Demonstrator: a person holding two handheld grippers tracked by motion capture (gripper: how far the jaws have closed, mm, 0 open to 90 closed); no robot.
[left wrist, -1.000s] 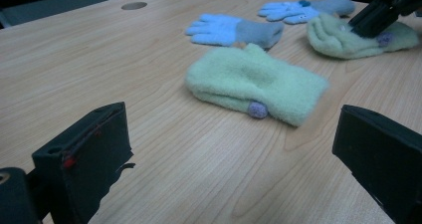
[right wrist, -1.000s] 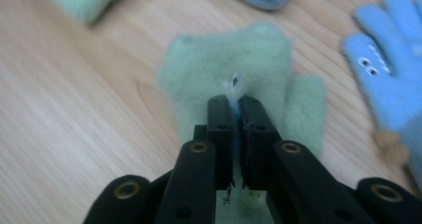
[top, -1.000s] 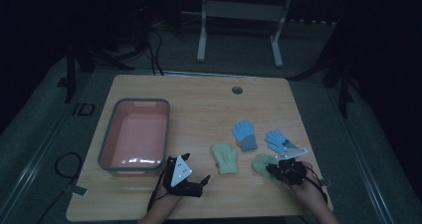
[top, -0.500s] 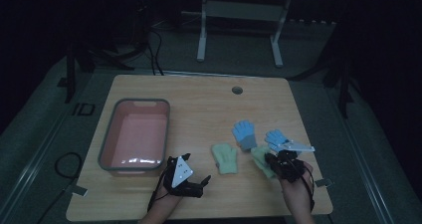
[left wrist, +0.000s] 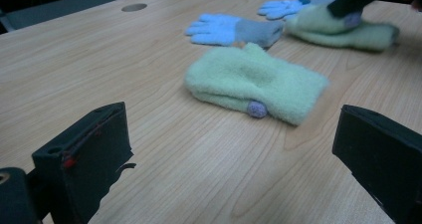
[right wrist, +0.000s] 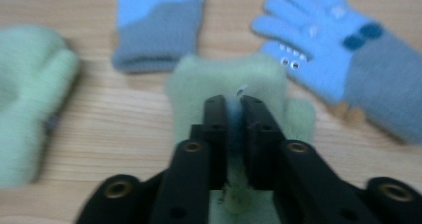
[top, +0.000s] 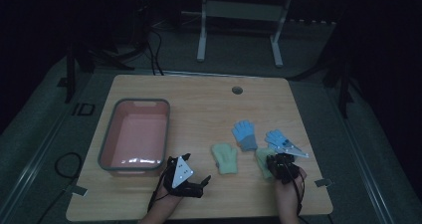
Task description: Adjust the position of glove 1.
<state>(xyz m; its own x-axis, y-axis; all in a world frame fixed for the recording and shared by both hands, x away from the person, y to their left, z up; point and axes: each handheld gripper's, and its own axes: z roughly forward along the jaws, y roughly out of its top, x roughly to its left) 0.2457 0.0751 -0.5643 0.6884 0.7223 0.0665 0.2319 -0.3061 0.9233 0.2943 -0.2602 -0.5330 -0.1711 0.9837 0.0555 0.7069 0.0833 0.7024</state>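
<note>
Two pale green mittens and two blue-and-grey gloves lie on the wooden table. My right gripper (top: 273,163) (right wrist: 234,107) is shut on a pinch of the right-hand green mitten (top: 263,162) (right wrist: 199,79), which bunches up around the jaws; the jaws have just been opening slightly, with the fabric still between them. The other green mitten (top: 225,158) (left wrist: 254,82) lies flat in front of my left gripper (top: 203,183) (left wrist: 234,134), which stands open and empty near the table's front edge. One blue glove (top: 244,134) (right wrist: 159,20) and its pair (top: 278,138) (right wrist: 318,45) lie just beyond.
A pink bin (top: 166,129) with a grey rim stands on the left half of the table, close to my left gripper. A round cable hole (top: 237,90) sits near the far edge. Dark floor and stand legs surround the table.
My right gripper has shifted a little to the left over the green mitten it pinches. The left gripper has stayed where it was.
</note>
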